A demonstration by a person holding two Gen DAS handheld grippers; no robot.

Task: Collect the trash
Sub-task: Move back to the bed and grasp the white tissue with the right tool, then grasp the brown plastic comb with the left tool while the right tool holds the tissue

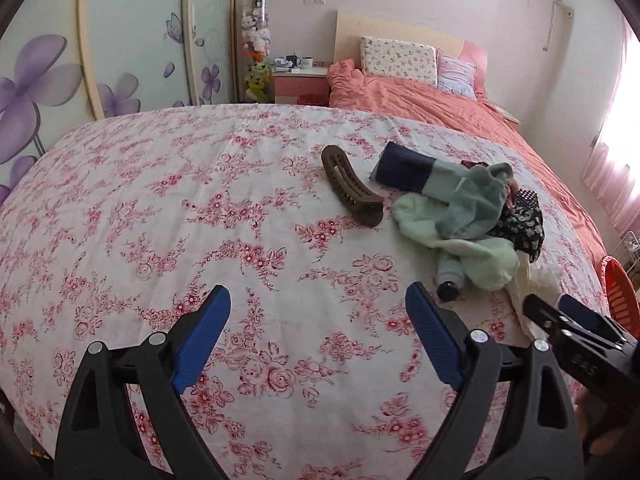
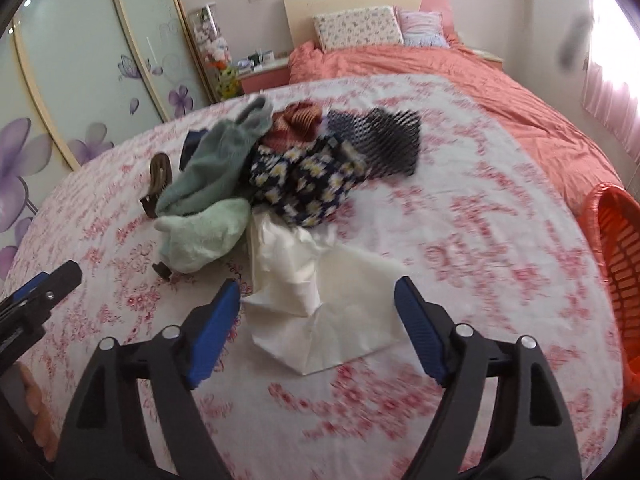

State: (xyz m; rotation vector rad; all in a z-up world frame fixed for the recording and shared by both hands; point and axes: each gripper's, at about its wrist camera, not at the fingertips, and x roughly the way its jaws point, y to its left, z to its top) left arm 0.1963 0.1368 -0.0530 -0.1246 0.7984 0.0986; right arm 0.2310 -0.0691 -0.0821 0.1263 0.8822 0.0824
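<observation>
A white sheet with red flowers [image 1: 200,208] covers the bed, bearing a brown plastic hair clip [image 1: 352,190], a cloth heap [image 2: 256,168] and crumpled white paper [image 2: 320,308] near it.

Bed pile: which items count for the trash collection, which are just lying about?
Job, by my guess:
- crumpled white paper, right in front of the open right tool
- black foam net
- small bottle, possibly
- orange basket, the likely bin
- left tool, open too

Lying about:
- brown hair clip
- green fluffy socks
- daisy-print cloth
- pillows
</observation>
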